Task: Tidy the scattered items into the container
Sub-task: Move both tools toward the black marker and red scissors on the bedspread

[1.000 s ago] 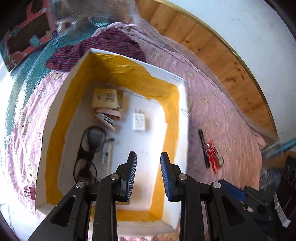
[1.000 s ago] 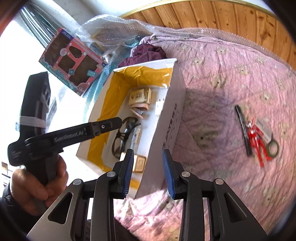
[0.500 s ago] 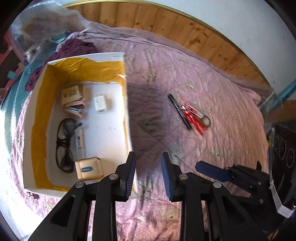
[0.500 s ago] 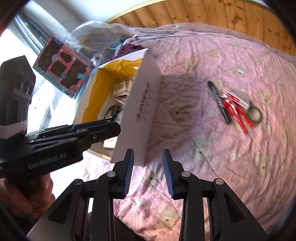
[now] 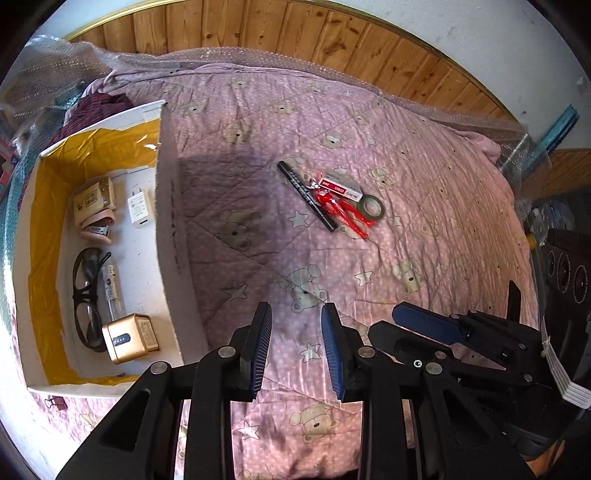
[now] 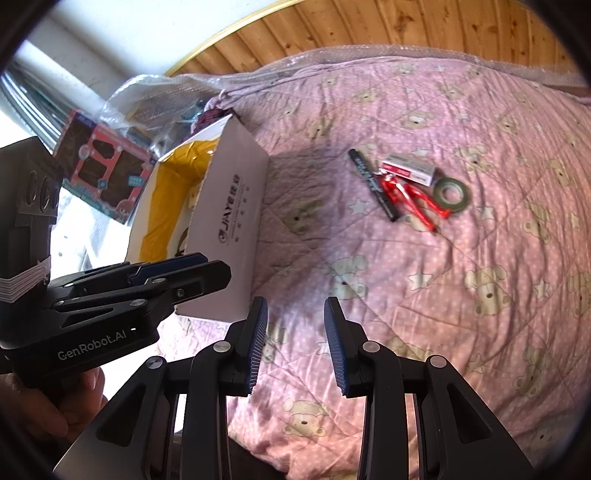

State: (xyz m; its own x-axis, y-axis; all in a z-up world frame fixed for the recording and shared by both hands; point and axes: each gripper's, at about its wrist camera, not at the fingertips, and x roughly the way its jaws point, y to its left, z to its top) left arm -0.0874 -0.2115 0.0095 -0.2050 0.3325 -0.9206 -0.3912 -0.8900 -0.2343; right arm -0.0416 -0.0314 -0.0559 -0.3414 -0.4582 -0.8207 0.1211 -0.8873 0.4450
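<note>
A white cardboard box [image 5: 168, 221] with a yellow lining sits at the left on a pink quilt; it shows too in the right wrist view as the box [image 6: 236, 221]. Inside lie glasses [image 5: 86, 295], a gold power bank [image 5: 129, 338], a white charger [image 5: 138, 208] and a tan packet [image 5: 92, 199]. On the quilt lies a small cluster: black marker [image 5: 306, 195], red figure [image 5: 343, 210], small red-and-white box [image 5: 341, 188], green tape roll [image 5: 372, 207]. My left gripper [image 5: 295, 349] is open above the quilt, right of the box. My right gripper [image 6: 295, 345] is open, well short of the cluster [image 6: 406, 188].
The quilt [image 5: 406, 258] covers a bed against wooden panelling [image 5: 332, 29]. A striped cloth [image 5: 99, 105] and bubble wrap lie behind the box. A pink toy package [image 6: 107, 166] stands at the left. A hand [image 6: 55, 413] holds the left gripper's handle. Black gear [image 5: 565, 273] sits at the right.
The left gripper has swung from above the box interior to the right, over the quilt. The right gripper has also turned right, bringing the cluster nearer the centre. Both stay open.
</note>
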